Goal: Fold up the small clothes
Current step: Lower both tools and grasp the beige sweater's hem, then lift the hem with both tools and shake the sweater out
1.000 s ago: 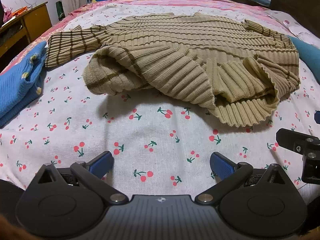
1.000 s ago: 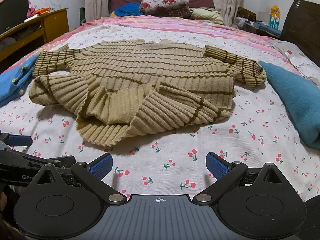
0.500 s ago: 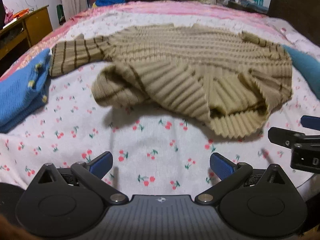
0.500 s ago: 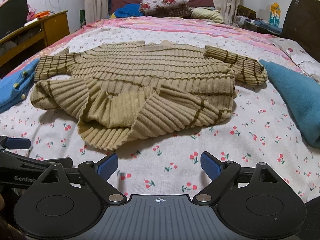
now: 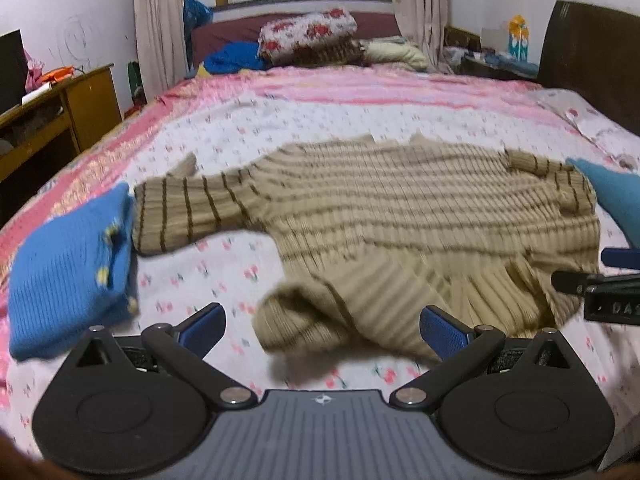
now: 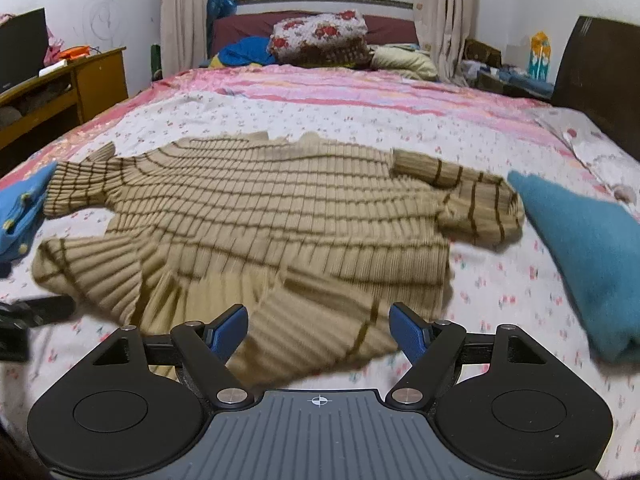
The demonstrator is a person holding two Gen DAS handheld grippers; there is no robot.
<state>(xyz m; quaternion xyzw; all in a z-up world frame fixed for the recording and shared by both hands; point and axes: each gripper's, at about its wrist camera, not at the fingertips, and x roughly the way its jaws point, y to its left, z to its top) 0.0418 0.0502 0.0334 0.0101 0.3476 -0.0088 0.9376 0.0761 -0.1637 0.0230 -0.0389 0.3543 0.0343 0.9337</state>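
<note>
A beige ribbed sweater with dark stripes (image 5: pixel 400 216) lies spread on the cherry-print bedsheet (image 5: pixel 192 272), its near hem bunched and folded over; it also shows in the right wrist view (image 6: pixel 280 220). My left gripper (image 5: pixel 322 326) is open and empty, with the bunched left hem corner between its fingers. My right gripper (image 6: pixel 318 326) is open and empty, with the right part of the hem between its fingers. The right gripper's tip shows at the right edge of the left wrist view (image 5: pixel 600 284).
A folded blue knit (image 5: pixel 68 268) lies left of the sweater. A teal garment (image 6: pixel 592 248) lies to its right. Pillows and bedding (image 6: pixel 320 40) are piled at the bed's far end. A wooden desk (image 5: pixel 52 112) stands on the left and a dark headboard (image 6: pixel 600 80) on the right.
Both grippers have moved forward toward the sweater's near hem and tilted up, so the room's far end is now in view. Both stay open. The sweater has not moved.
</note>
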